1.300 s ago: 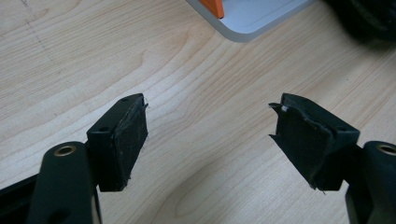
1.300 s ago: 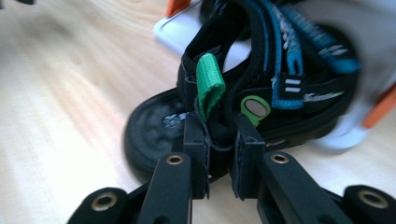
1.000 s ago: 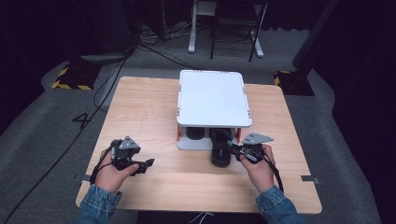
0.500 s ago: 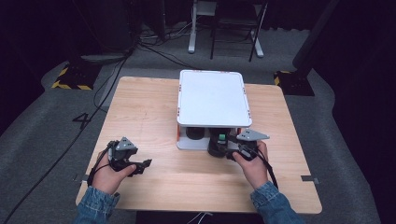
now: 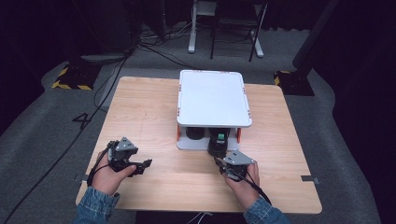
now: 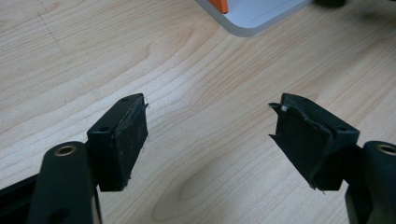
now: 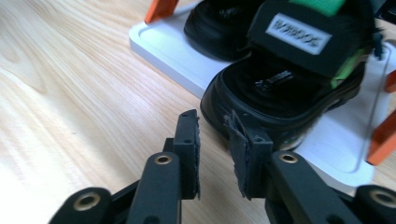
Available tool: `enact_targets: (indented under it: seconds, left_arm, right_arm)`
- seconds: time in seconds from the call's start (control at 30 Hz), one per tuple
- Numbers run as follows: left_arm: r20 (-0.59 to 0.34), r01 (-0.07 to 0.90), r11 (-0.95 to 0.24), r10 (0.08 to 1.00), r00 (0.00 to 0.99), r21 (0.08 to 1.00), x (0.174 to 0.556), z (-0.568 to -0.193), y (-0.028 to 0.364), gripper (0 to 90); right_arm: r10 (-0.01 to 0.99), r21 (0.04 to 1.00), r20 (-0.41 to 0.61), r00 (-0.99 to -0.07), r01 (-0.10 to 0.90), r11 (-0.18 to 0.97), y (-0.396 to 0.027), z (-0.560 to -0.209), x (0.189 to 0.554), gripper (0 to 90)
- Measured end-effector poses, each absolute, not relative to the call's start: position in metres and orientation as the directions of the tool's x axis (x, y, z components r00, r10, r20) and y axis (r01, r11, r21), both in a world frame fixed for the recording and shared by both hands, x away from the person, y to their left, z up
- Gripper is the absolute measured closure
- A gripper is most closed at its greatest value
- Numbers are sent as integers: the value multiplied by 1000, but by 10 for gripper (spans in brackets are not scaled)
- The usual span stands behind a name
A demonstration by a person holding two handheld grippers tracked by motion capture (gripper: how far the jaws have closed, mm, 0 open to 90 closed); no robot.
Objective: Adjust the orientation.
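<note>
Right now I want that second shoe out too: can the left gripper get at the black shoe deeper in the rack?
Probably not directly: the left gripper sits apart at the rack's left front, and the black sandal and right gripper crowd the front opening before the inner shoe.

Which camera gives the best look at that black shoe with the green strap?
The right gripper view: the black shoe is close, showing its strap label and heel overhanging the white shelf. The high view shows it small under the shelf's top. The left gripper view catches just a shelf corner.
</note>
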State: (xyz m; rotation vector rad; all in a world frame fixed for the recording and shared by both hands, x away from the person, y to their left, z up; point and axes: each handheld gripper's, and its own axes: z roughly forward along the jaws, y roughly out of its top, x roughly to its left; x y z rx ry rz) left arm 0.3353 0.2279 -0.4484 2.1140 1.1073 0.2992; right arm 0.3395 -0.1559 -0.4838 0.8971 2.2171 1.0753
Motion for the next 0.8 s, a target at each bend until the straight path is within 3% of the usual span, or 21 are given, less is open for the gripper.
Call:
enact_targets:
  seconds: [0.17,0.43,0.8]
  left_arm:
    - [-116,626,-362,799,590,691,333,-449,233,258]
    - [-119,634,-354,806,580,687,328,-451,236,258]
    - [-118,646,-343,819,561,682,322,-454,242,258]
  right_arm:
    - [758,830,-135,-639,345,438,-156,-484,348,773]
    - [767,839,-163,-621,322,439,-157,-491,374,725]
    - [755,843,-126,-644,332,424,-148,-493,407,693]
